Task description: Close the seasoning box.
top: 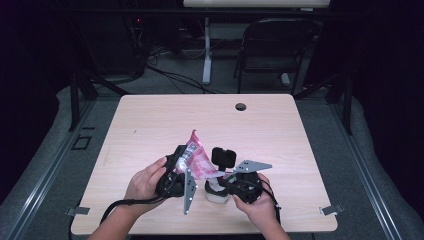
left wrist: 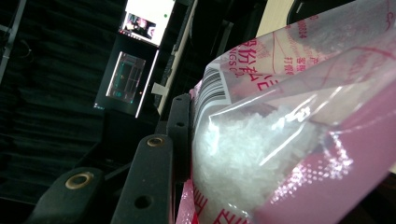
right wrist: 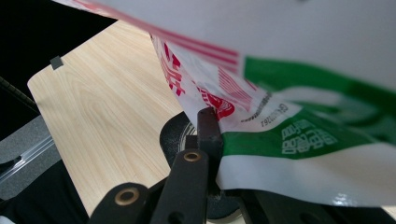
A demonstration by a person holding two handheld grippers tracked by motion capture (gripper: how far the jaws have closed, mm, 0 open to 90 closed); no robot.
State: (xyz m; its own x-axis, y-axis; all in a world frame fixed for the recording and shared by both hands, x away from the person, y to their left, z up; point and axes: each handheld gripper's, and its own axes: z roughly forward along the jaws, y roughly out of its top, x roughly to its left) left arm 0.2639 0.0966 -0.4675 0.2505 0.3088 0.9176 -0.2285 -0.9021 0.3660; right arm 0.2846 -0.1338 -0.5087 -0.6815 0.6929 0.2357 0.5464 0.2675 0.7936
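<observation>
A pink and red plastic bag (top: 196, 156) of white granules hangs between both grippers over the front middle of the wooden table (top: 150, 125). My left gripper (top: 182, 159) is shut on the bag's left side; in the left gripper view the clear part with the granules (left wrist: 261, 144) presses against one black jaw. My right gripper (top: 216, 176) is shut on the bag's lower right edge; the right gripper view shows that white and green printed edge (right wrist: 289, 140) clamped at the jaw tip. Below the bag stands a small white container (top: 216, 193) with an upright black lid (top: 223, 156).
A round cable hole (top: 240, 106) lies near the table's far edge. A folding chair (top: 275, 45) and a white desk leg (top: 206, 50) stand beyond the table. A lit screen (left wrist: 147, 18) glows in the dark room. The container's black rim (right wrist: 173, 133) sits under the right jaws.
</observation>
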